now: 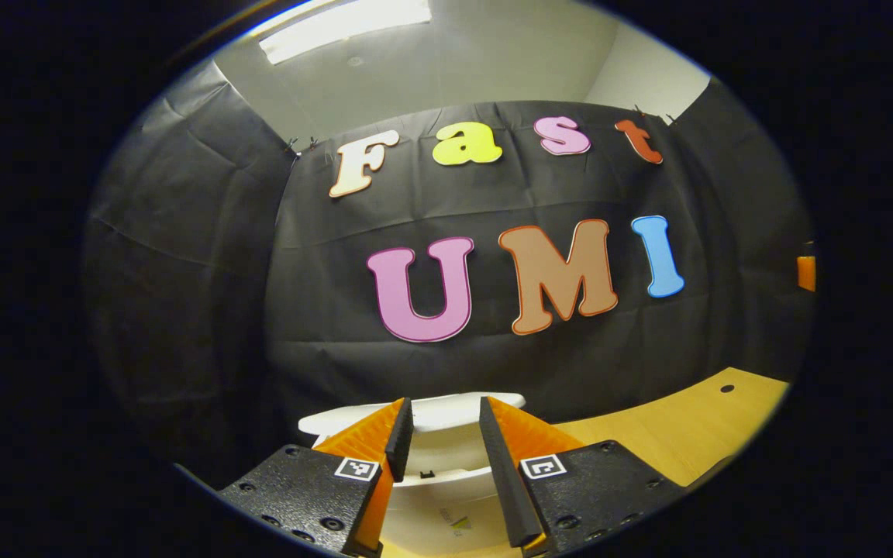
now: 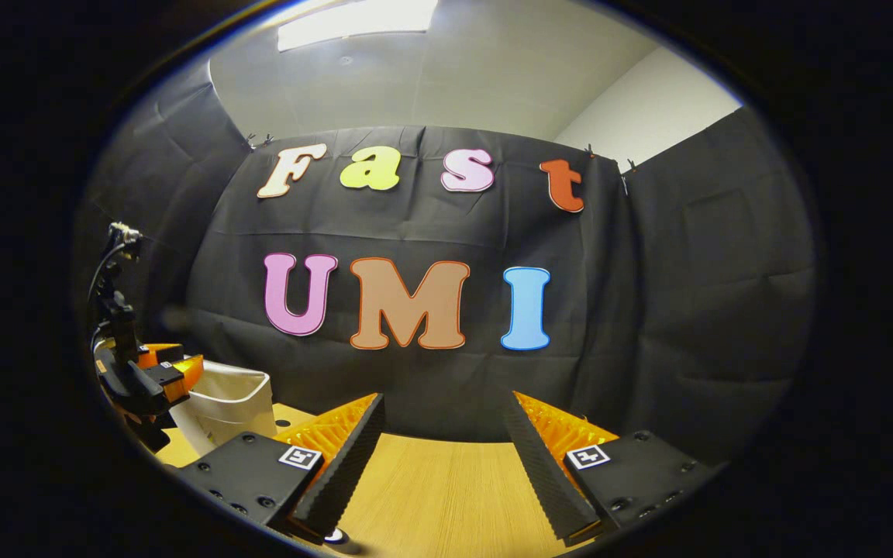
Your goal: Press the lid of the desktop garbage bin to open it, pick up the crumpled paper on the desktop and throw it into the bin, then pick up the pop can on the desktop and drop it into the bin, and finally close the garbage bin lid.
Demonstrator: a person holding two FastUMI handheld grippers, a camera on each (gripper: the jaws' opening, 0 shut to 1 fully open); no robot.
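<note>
The wooden bench (image 2: 446, 480) runs under both tools and back to the black cloth wall. The white garbage bin (image 1: 446, 457) stands on it, right in front of the left tool (image 1: 443, 434). The bin's lid (image 1: 415, 415) sits just past that tool's tips, and it looks shut or nearly shut from here. From the right gripper view, the bin (image 2: 233, 403) is far off to the left, and the left tool (image 2: 144, 376) sits just by its top.

The left tool is spread a little, with nothing between its two sides. The right tool (image 2: 443, 442) is spread wider, and it holds nothing too. It hangs over bare bench.

I think this is a lid step: either the first press to pop it open, or the last push to shut it. I cannot tell which. I cannot find the crumpled paper or the pop can here. The next move, I think, is for the left tool to push down on the lid.
</note>
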